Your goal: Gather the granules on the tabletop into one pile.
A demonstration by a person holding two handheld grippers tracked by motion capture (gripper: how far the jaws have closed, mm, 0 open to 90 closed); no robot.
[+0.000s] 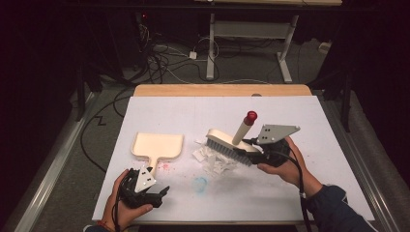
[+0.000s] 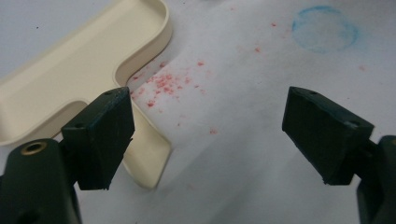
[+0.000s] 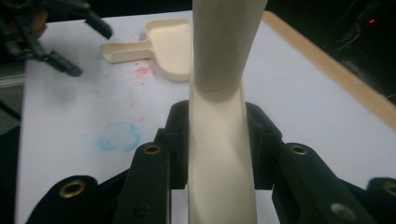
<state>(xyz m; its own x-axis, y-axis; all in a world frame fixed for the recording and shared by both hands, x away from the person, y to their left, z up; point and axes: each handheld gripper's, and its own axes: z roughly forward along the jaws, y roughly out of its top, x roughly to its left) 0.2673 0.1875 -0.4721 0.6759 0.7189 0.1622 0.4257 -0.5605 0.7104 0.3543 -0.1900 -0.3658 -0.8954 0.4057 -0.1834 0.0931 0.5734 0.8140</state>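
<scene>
Illumination is confined to the white table surface [image 1: 290, 183], which is evenly and moderately lit from above; the surrounding floor and room are left in near darkness. Soft shadows are cast beneath the brush [image 1: 229, 142] and the hands. No glare is noted. The high view is slightly soft and grainy. In the left gripper view the dustpan [image 2: 79, 74] is rendered reasonably sharp. In the right gripper view the near handle [image 3: 219, 116] is blurred and the corners are darkened.
</scene>
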